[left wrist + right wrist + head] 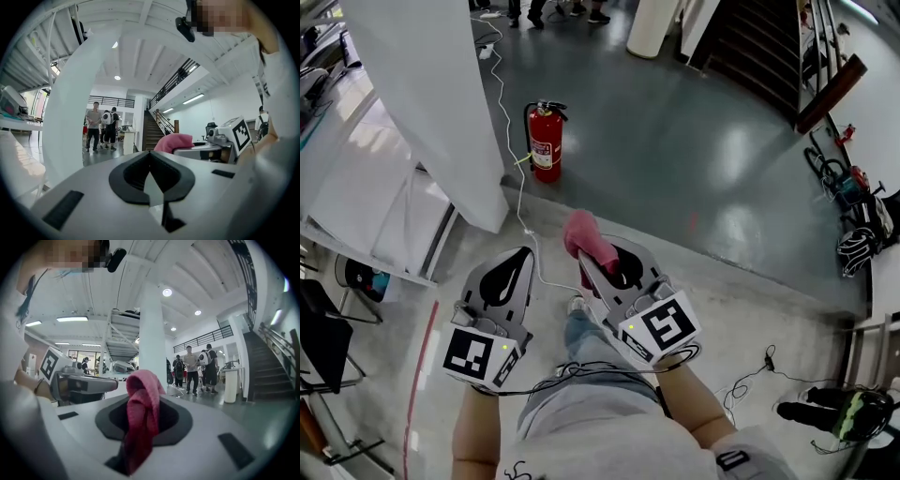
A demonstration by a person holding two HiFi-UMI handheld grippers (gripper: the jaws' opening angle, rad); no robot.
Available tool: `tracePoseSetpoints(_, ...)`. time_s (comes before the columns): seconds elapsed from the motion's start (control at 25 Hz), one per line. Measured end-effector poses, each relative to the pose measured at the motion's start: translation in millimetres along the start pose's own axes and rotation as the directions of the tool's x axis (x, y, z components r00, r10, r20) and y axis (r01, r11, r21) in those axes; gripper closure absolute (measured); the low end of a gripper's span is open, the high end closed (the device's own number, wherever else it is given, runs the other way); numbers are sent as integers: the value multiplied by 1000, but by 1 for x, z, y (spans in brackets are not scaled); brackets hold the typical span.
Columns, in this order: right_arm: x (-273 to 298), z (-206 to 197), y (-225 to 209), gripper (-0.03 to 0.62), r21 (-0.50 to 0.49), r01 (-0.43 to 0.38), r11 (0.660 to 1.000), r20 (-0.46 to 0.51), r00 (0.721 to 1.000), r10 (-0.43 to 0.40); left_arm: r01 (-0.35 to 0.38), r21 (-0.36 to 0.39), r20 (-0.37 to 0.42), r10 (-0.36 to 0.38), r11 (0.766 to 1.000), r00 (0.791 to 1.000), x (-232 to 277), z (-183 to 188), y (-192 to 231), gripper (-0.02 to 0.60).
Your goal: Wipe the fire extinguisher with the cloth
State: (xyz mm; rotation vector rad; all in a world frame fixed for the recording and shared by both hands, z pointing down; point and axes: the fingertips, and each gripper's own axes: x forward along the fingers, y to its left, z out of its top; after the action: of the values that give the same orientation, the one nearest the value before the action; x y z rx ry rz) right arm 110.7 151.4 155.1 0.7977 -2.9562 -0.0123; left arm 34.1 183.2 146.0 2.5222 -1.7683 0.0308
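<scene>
Grey polished concrete floor (675, 141) of an open hall, white pillar (431, 103) at left, staircase (750, 47) top right. Red fire extinguisher (546, 142) upright on the floor just beside the pillar's corner, white cable (500, 94) trailing past it. Well apart from both grippers, no contact yet.

Right gripper (592, 267): clenched on pink cloth (584, 234), fabric bunched between the jaws and poking up past the tips. Left gripper (520, 262): jaws pressed together, nothing between them. Both side by side in front of the body, pointing roughly toward the extinguisher.

Step, as judged: approach with cloth in hand, wiping not started.

Next move: walk up, reach down, lay cloth face on the cylinder body, stroke along it. Probably worth steadying at the neck or handle with the left gripper, after opening it.

Risks: tipping the free-standing cylinder with a sideways push; snagging the cable underfoot; short cloth overhang, so jaw tips scraping paint instead of fabric.
</scene>
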Motion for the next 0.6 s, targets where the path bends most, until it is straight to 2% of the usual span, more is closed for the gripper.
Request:
tracePoseSetpoints(0.36,81,14,-93,507,0,-45,999,0,999,45,-43,3,-19,43,999,999,109,20,59,574)
tracePoseSetpoints(0.6,118,12,-129,507,10,-49,999,-2,999,49,-52,-10,-32,51,999,998,153,20,84,574)
